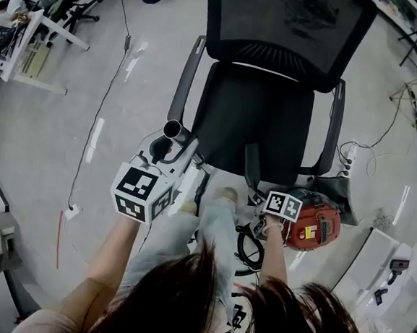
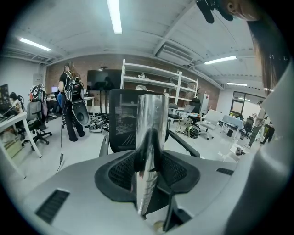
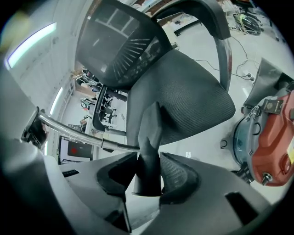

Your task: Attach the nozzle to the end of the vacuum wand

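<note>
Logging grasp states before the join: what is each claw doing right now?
Left claw: closed on the vacuum wand.
Right claw: closed on the black nozzle.

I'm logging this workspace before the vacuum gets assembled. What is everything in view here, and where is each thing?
wand: one, shiny silver, in the left gripper
nozzle: one, dark grey, in the right gripper
office chair: one close by, black, straight ahead
vacuum cleaner: one, red, floor right of the chair
power strip: one, white, floor beyond the vacuum cleaner
left gripper: one, grey, shut on the wand
right gripper: one, grey, shut on the nozzle
</note>
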Available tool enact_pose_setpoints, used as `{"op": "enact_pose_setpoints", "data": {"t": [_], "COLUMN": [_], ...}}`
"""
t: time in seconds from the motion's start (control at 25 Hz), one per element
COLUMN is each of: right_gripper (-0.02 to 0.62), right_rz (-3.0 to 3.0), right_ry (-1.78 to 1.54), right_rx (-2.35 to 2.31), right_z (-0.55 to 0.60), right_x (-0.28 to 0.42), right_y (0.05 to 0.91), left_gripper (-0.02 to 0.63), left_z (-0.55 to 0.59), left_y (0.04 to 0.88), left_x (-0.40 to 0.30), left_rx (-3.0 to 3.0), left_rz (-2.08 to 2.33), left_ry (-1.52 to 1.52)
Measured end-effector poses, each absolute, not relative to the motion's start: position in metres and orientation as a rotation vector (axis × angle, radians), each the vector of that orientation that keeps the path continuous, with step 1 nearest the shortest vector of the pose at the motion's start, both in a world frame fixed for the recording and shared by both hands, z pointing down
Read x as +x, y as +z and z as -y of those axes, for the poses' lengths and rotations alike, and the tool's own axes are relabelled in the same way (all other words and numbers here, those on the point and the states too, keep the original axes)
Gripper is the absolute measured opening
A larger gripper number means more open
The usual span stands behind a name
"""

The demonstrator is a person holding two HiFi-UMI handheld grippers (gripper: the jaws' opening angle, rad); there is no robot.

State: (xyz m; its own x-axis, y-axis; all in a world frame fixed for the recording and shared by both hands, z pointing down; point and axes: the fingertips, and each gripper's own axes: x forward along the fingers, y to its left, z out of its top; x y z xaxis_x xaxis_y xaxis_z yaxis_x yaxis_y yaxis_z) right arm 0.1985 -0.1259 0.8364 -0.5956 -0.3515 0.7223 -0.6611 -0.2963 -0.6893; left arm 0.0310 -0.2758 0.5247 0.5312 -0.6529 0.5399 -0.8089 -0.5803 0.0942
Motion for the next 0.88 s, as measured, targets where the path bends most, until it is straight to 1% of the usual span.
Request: {"op": "enact_pose_setpoints", "data": {"t": [0.52,0.88], "right_gripper": [0.170,0.170], "right_rz": [1.743,1.805], "right_ry": [2.185,2.240], "right_rx": [1.332,1.370], "right_z": [0.135,0.138], "right_x": [0.174,0.162], "right_y": [0.787,0.744], "left_gripper": [0.160,0.160], "left_z": [0.273,0.268], "left_y": [0.521,0.516], "left_x": [0.029,0.027], "left_rx": [2.436,2.445], "left_rz": [1.171,1.158], "left_ry": [0.687,0.679]}}
